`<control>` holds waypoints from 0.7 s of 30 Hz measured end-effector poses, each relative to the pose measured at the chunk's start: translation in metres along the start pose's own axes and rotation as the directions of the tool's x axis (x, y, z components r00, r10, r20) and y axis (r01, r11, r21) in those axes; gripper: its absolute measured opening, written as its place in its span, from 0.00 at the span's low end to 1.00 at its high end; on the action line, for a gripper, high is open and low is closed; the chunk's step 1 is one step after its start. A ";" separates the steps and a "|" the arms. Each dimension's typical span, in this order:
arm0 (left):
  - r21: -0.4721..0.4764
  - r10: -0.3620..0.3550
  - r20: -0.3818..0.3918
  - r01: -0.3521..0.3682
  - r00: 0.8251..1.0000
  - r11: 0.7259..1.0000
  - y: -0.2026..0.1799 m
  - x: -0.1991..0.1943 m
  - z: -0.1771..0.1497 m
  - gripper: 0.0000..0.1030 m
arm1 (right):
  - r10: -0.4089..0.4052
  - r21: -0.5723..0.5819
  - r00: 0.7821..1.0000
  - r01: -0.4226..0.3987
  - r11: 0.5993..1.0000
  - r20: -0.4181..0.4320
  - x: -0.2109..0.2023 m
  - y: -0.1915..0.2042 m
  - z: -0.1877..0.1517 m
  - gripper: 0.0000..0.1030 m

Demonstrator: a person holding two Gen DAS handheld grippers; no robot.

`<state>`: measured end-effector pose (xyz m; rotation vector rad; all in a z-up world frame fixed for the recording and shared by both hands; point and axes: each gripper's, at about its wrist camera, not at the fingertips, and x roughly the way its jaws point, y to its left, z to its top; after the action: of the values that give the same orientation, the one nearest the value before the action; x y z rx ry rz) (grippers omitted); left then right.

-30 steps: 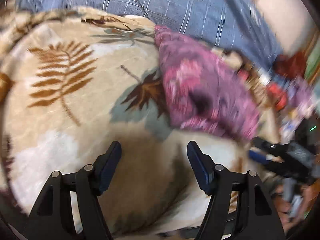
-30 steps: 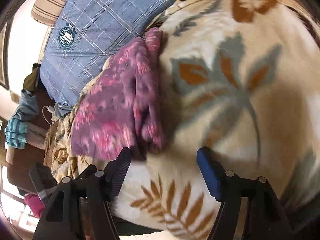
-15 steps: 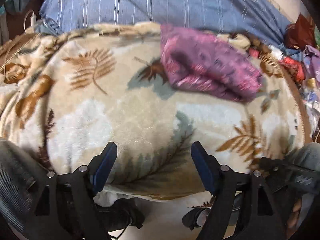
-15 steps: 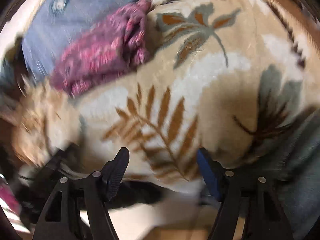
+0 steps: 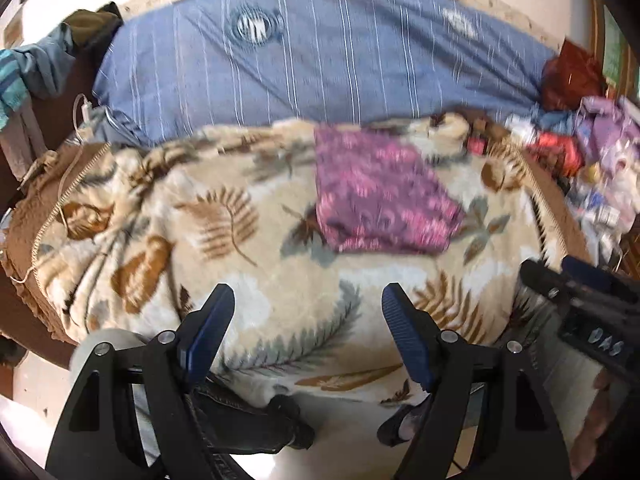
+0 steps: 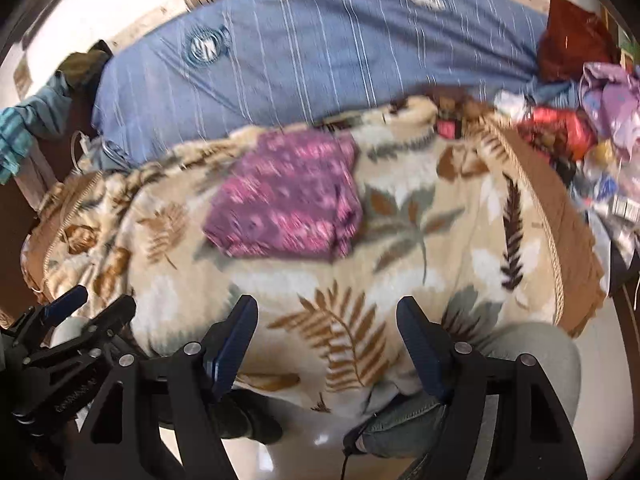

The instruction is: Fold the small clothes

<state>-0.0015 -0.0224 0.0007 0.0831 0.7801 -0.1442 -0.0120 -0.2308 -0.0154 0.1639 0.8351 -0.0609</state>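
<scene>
Clothes sit in a messy pile (image 5: 24, 72) at the far left, off the bed. Next comes the blanket (image 5: 248, 280) with brown and gray leaves, spread over the bed, and the big blue pillow (image 5: 320, 60) lies behind it.

The left claw (image 5: 308, 328) hangs over the near edge of the blanket. It is wide open and holds nothing.

The purple cloth (image 5: 380, 200) with pink marks lies on the blanket, near the back edge and close to the blue pillow. It looks already folded into a flat packet, but the picture is blurry, so that is only a guess. It is well apart from both claws.

This cloth looks soft, thin and light. It will bend and flop, and it will not break. It may slide a little on the fuzzy blanket. A good place to pinch it is a corner or the near edge, one claw on each side, so it stays flat.

The right claw (image 6: 326, 336) is wide open too and holds nothing. It hangs over the near edge of the blanket.

At the far right, a heap of bright things (image 6: 580, 120) lies beside the bed.
</scene>
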 end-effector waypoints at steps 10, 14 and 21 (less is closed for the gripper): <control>-0.007 0.013 0.019 -0.013 1.000 1.000 -0.002 -0.020 0.004 0.74 | -0.005 -0.006 0.999 0.005 1.000 0.044 -0.020 0.015 -0.002 0.72; -0.014 0.001 -0.012 -0.001 1.000 1.000 -0.002 -0.016 0.001 0.74 | -0.006 -0.005 0.999 0.006 1.000 0.048 -0.024 0.015 -0.004 0.72; -0.035 -0.002 -0.012 0.002 1.000 0.999 -0.001 -0.021 -0.003 0.74 | -0.006 0.000 0.999 0.006 1.000 0.050 -0.028 0.016 -0.007 0.72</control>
<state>-0.0180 -0.0208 0.0133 0.0501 0.7943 -0.1321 -0.0340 -0.2147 0.0032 0.1593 0.7854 -0.0699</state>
